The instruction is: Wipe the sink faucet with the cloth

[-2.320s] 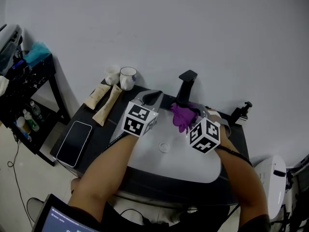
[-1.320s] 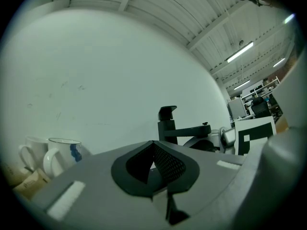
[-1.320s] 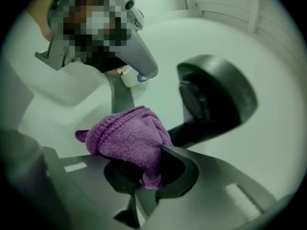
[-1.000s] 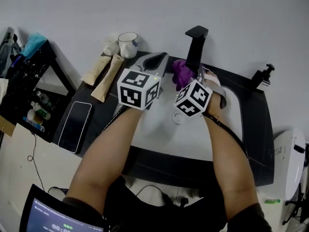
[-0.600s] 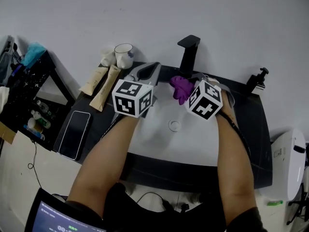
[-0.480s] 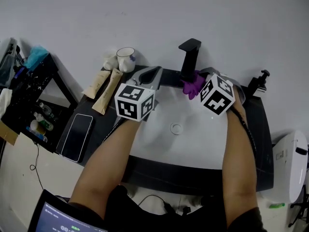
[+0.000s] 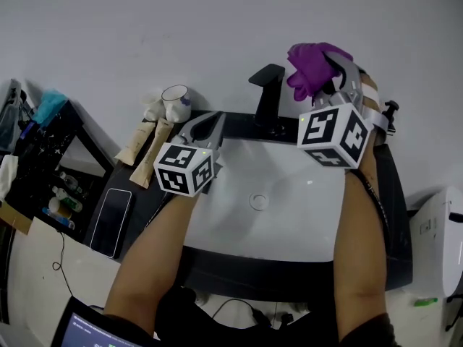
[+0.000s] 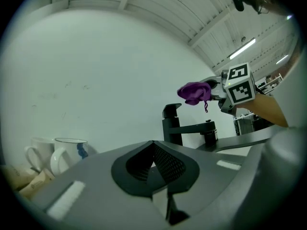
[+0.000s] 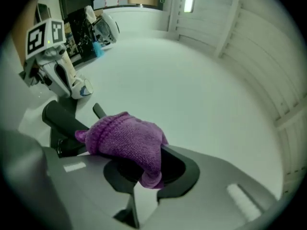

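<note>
The black faucet (image 7: 266,96) stands at the back rim of the white sink (image 7: 289,223). My right gripper (image 7: 327,69) is raised in the air above and to the right of the faucet's top, shut on a bunched purple cloth (image 7: 309,66). In the right gripper view the cloth (image 9: 127,139) bulges out of the jaws, with the faucet (image 9: 62,121) below and to the left, apart from it. My left gripper (image 7: 204,125) hovers shut and empty over the sink's back left corner. From the left gripper view the faucet (image 8: 171,124) and the cloth (image 8: 194,92) show ahead.
Two white mugs (image 7: 172,101) and two tan tubes (image 7: 145,144) lie on the dark counter at the left, with a phone (image 7: 111,221) nearer me. A black pump bottle (image 7: 391,111) stands at the back right. A black shelf (image 7: 32,147) is further left, a white appliance (image 7: 434,241) at the right.
My right gripper has lifted the cloth from beside the faucet's body to above and right of its top. The left gripper has stayed by the sink's left rim.
</note>
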### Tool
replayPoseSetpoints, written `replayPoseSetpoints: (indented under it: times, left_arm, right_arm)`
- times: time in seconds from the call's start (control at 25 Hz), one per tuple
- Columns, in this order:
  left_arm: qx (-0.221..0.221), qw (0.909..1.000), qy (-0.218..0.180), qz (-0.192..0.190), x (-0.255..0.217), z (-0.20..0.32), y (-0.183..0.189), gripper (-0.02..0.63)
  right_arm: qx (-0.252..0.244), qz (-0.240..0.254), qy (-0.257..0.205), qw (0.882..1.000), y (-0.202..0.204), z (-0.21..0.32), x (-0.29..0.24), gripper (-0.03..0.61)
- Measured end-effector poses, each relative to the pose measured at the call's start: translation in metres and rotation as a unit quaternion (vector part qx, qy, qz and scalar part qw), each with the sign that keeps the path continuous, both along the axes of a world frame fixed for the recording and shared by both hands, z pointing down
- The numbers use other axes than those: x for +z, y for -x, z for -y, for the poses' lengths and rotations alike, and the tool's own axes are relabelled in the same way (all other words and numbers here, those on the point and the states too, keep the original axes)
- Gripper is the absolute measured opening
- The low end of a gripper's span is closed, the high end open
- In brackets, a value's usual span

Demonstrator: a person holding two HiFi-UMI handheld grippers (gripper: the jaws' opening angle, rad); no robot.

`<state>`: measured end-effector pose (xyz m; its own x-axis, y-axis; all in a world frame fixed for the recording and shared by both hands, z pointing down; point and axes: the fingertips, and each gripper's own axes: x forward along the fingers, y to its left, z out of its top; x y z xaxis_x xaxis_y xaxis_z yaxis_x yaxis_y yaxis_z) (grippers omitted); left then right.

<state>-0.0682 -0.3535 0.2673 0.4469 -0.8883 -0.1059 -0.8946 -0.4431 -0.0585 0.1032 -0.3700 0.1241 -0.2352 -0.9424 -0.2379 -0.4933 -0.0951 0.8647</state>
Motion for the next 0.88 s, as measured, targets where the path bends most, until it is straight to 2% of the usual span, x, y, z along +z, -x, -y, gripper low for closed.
replayPoseSetpoints:
  times: [0.16,0.28,0.56,0.68,0.76,0.84,0.88]
  left_arm:
    - [0.002,1.0,0.002,0.006,0.001,-0.003,-0.001,0.017]
    - [0.002,1.0,0.002,0.002,0.001,-0.003,-0.001,0.017]
    - [0.0,0.9998,0.001,-0.019,-0.002,0.0,0.004,0.017]
    - [-0.001,0.9995,-0.001,-0.031,-0.006,0.0,0.006,0.017]
    - [-0.003,0.9992,-0.005,-0.039,-0.009,0.0,0.008,0.017]
    - [-0.009,0.9989,-0.011,-0.044,-0.013,-0.002,0.011,0.017]
    - [-0.013,0.9987,-0.016,-0.046,-0.016,-0.003,0.013,0.017]
  right_arm:
    - [0.011,-0.033,0.069,0.997,0.008,0.026,0.051,0.061]
    - [0.012,-0.066,0.128,0.989,0.012,0.04,0.093,0.061]
    - [0.013,-0.129,0.248,0.96,0.01,0.054,0.174,0.061]
    - [0.014,-0.144,0.278,0.95,0.011,0.054,0.2,0.061]
    - [0.016,-0.099,0.277,0.956,0.012,0.054,0.199,0.062]
    - [0.01,0.002,0.28,0.96,0.014,0.047,0.189,0.061]
    - [0.002,0.063,0.29,0.955,0.016,0.04,0.186,0.061]
